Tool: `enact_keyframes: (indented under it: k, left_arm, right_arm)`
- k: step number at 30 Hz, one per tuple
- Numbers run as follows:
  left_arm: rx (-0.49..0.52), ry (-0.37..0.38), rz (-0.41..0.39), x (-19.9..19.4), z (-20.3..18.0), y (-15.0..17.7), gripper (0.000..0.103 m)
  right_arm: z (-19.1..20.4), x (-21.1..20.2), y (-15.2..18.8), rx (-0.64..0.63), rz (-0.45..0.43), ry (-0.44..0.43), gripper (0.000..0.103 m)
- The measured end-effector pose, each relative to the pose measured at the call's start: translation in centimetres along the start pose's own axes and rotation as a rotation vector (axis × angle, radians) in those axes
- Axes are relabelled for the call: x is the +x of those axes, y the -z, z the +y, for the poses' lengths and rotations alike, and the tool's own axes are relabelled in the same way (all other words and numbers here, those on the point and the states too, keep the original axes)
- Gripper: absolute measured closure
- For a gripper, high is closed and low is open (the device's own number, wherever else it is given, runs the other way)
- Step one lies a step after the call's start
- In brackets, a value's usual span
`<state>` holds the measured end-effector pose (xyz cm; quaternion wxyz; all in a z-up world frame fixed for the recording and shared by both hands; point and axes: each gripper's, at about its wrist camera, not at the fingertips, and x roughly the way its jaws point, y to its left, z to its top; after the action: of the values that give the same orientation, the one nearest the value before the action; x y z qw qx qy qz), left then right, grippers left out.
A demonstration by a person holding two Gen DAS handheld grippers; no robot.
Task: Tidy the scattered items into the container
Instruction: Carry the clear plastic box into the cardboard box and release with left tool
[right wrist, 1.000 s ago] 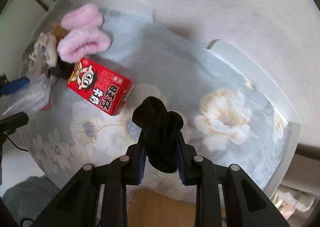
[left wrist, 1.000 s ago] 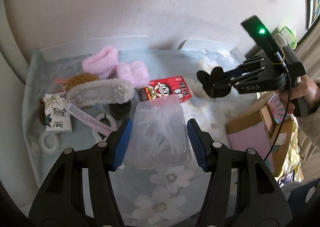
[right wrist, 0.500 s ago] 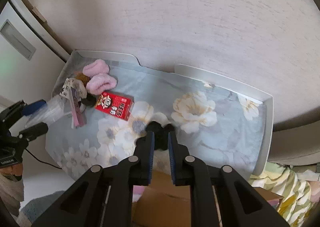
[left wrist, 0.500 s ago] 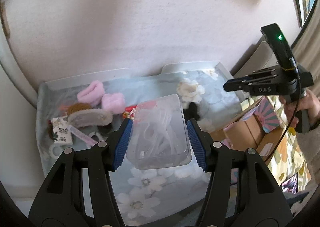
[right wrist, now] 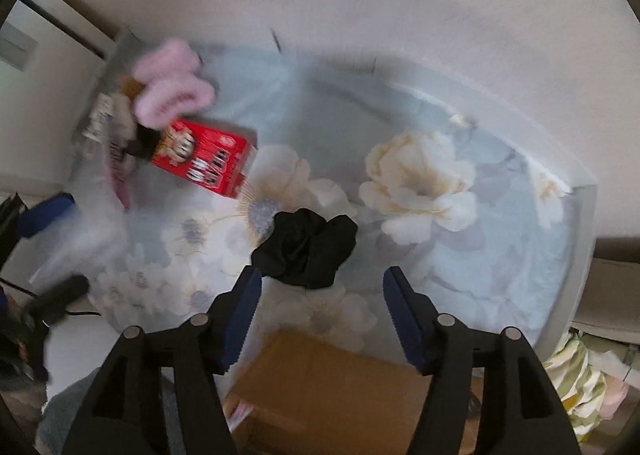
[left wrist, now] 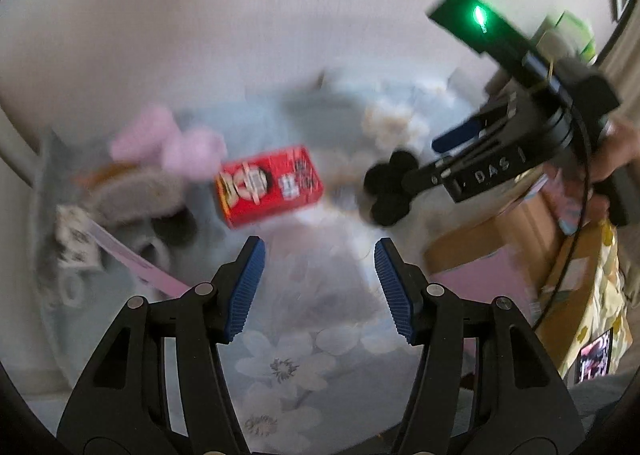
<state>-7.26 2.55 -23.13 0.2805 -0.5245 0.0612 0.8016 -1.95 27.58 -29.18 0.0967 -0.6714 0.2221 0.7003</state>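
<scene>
My left gripper [left wrist: 319, 279] is open and empty above the floral tablecloth [left wrist: 288, 367]. My right gripper [right wrist: 322, 305] is open, its jaws just short of a black scrunchie [right wrist: 308, 251] lying on the cloth. In the left wrist view the scrunchie [left wrist: 386, 193] sits at the tip of the right gripper [left wrist: 416, 171]. A red carton [left wrist: 270, 185] lies mid-table; it also shows in the right wrist view [right wrist: 204, 157]. Pink fluffy items [right wrist: 172, 87], a furry clip [left wrist: 140, 195] and small items lie at the left. A clear plastic container [right wrist: 80, 239] shows blurred at the left between the left gripper's fingers.
A cardboard box [right wrist: 344, 395] stands below the table's near edge, also seen at the right in the left wrist view [left wrist: 516, 247]. A white raised rim [right wrist: 576, 255] bounds the table. A wall stands behind.
The clear container no longer fills the left jaws in the left wrist view. My right gripper has opened and the black scrunchie now lies on the cloth. Both views are motion-blurred.
</scene>
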Motion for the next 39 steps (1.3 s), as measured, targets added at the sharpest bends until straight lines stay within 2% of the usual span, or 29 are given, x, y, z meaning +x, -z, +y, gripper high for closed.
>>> enact_keyframes:
  k: [5, 7, 8, 14, 18, 20, 21, 22, 23, 24, 25, 27, 29, 32, 37, 39]
  left_arm:
    - [0.022, -0.033, 0.111, 4.4, 0.2, 1.4, 0.046]
    - [0.026, -0.015, 0.092, 4.3, 0.2, 1.7, 0.032]
    - [0.031, -0.018, 0.094, 4.3, 0.2, 1.7, 0.030]
    - [0.079, -0.015, 0.098, 4.2, -0.8, 2.3, 0.026]
    - [0.142, -0.056, 0.133, 5.7, -1.9, 3.2, 0.027]
    - [0.183, -0.102, 0.130, 6.3, -2.3, 3.8, 0.037]
    - [0.203, -0.104, 0.106, 6.1, -2.7, 4.0, 0.046]
    - [0.201, -0.106, 0.102, 6.1, -2.7, 4.0, 0.052]
    - [0.199, -0.108, 0.104, 6.0, -2.7, 3.9, 0.052]
    - [0.194, -0.106, 0.108, 6.0, -2.7, 3.9, 0.052]
    - [0.190, -0.103, 0.110, 5.9, -2.6, 3.8, 0.052]
    - [0.194, -0.104, 0.097, 5.1, -2.8, 3.7, 0.052]
    - [0.193, -0.102, 0.076, 3.9, -2.9, 3.3, 0.052]
    - [0.150, -0.090, 0.046, 1.2, -2.6, 2.0, 0.052]
    - [0.125, -0.075, -0.011, -4.2, -2.9, -0.3, 0.052]
    - [0.143, -0.073, -0.044, -6.9, -4.2, -1.4, 0.052]
  right_arm:
    - [1.4, 4.4, -1.2, -0.093, 0.121, 0.070, 0.044]
    - [1.7, 5.1, -1.2, -0.113, 0.137, 0.083, 0.044]
    - [1.8, 5.3, -1.2, -0.118, 0.137, 0.082, 0.044]
    - [1.6, 5.6, -1.1, -0.108, 0.144, 0.077, 0.044]
    - [1.3, 5.8, -0.8, -0.101, 0.144, 0.068, 0.044]
    - [1.2, 5.8, -0.7, -0.093, 0.137, 0.060, 0.044]
    - [1.1, 5.8, -0.6, -0.091, 0.127, 0.057, 0.044]
    - [1.1, 5.7, -0.5, -0.087, 0.116, 0.053, 0.049]
    - [1.1, 5.5, -0.4, -0.091, 0.105, 0.044, 0.061]
    - [1.2, 5.3, -0.3, -0.097, 0.099, 0.036, 0.077]
    - [1.3, 5.1, -0.2, -0.099, 0.096, 0.028, 0.084]
    - [1.5, 4.6, 0.0, -0.100, 0.089, 0.029, 0.091]
    - [1.4, 3.7, 0.3, -0.099, 0.064, 0.039, 0.092]
    - [0.8, 1.4, 0.8, -0.065, 0.009, 0.006, 0.092]
    - [-0.9, -4.8, 3.0, 0.004, -0.114, -0.063, 0.092]
    - [-1.1, -7.9, 4.6, 0.022, -0.168, -0.077, 0.092]
